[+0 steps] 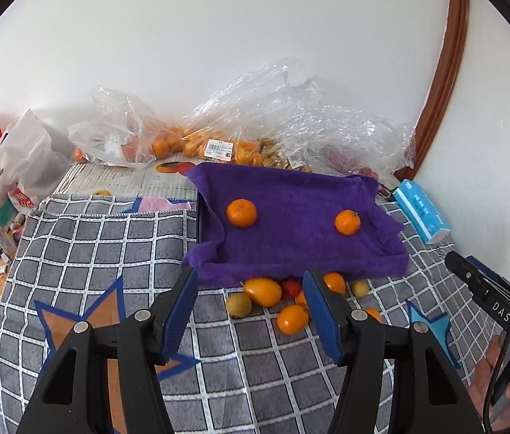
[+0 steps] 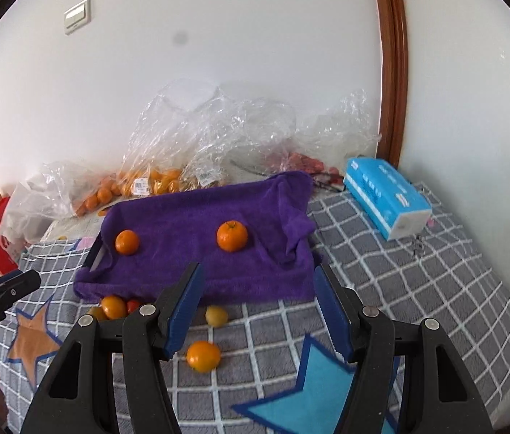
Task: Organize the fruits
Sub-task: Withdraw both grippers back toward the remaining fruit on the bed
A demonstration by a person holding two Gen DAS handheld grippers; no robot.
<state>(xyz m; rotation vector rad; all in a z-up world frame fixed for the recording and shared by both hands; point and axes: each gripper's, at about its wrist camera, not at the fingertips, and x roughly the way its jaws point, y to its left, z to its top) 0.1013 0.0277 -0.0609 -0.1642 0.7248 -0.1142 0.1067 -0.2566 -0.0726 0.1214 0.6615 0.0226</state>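
The left gripper (image 1: 249, 282) and right gripper (image 2: 258, 276) are both hovering partly open, gripping nothing; two oranges (image 1: 241, 212) are sitting well apart on the purple towel (image 1: 291, 231); more loose fruits (image 1: 262, 291) are lying just near of it on the checked cloth (image 1: 110, 246).

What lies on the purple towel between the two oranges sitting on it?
Nothing: both wrist views show bare purple towel between the left orange and the right orange.
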